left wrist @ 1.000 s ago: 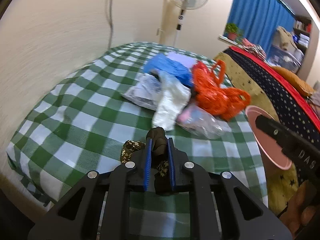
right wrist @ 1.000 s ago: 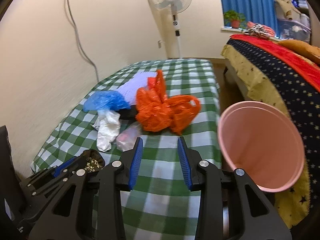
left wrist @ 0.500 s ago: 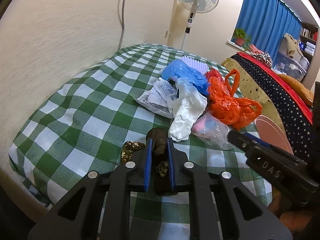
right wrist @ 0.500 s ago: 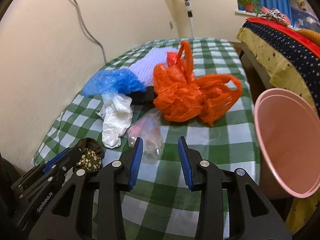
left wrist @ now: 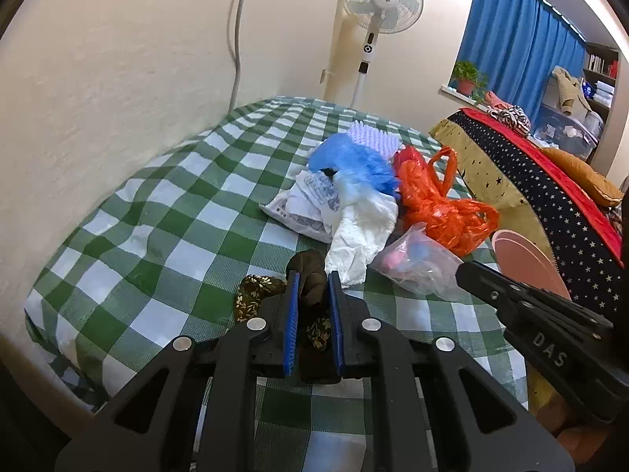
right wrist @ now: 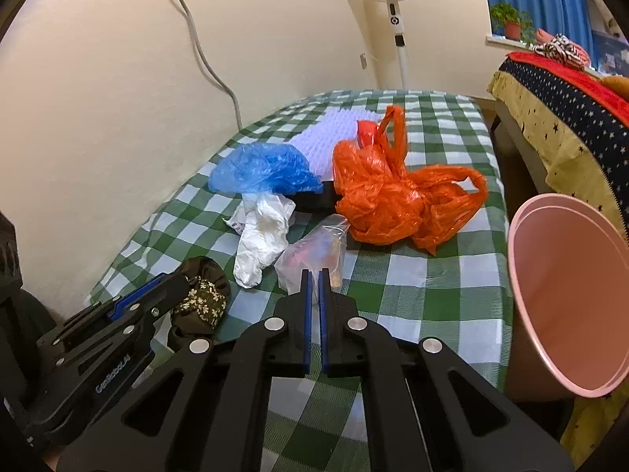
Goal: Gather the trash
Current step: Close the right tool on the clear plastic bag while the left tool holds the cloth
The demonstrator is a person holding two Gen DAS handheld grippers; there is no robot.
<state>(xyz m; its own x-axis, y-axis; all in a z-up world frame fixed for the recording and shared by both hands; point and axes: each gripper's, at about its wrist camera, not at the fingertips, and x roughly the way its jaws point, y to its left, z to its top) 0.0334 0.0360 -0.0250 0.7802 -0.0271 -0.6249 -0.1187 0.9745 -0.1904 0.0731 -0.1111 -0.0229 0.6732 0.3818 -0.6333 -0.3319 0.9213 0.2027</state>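
My left gripper (left wrist: 311,281) is shut on a dark brown floral cloth wad (left wrist: 310,275), which also shows in the right wrist view (right wrist: 202,295). My right gripper (right wrist: 314,277) is shut on the near edge of a clear plastic bag (right wrist: 314,251) with coloured bits inside; the bag shows in the left wrist view (left wrist: 416,263). Behind lie a white bag (right wrist: 263,236), a blue bag (right wrist: 263,169) and an orange bag (right wrist: 393,196). A pink bin (right wrist: 570,299) stands at the right.
The trash lies on a green-checked bed cover (right wrist: 432,295) along a cream wall. A lilac textured mat (right wrist: 334,133) lies behind the bags. A standing fan (left wrist: 377,8) is at the far end. A star-patterned bed (left wrist: 550,196) is to the right.
My right gripper moved forward and down to the clear bag and closed on its edge. My left gripper stayed shut on the cloth wad and shifted slightly.
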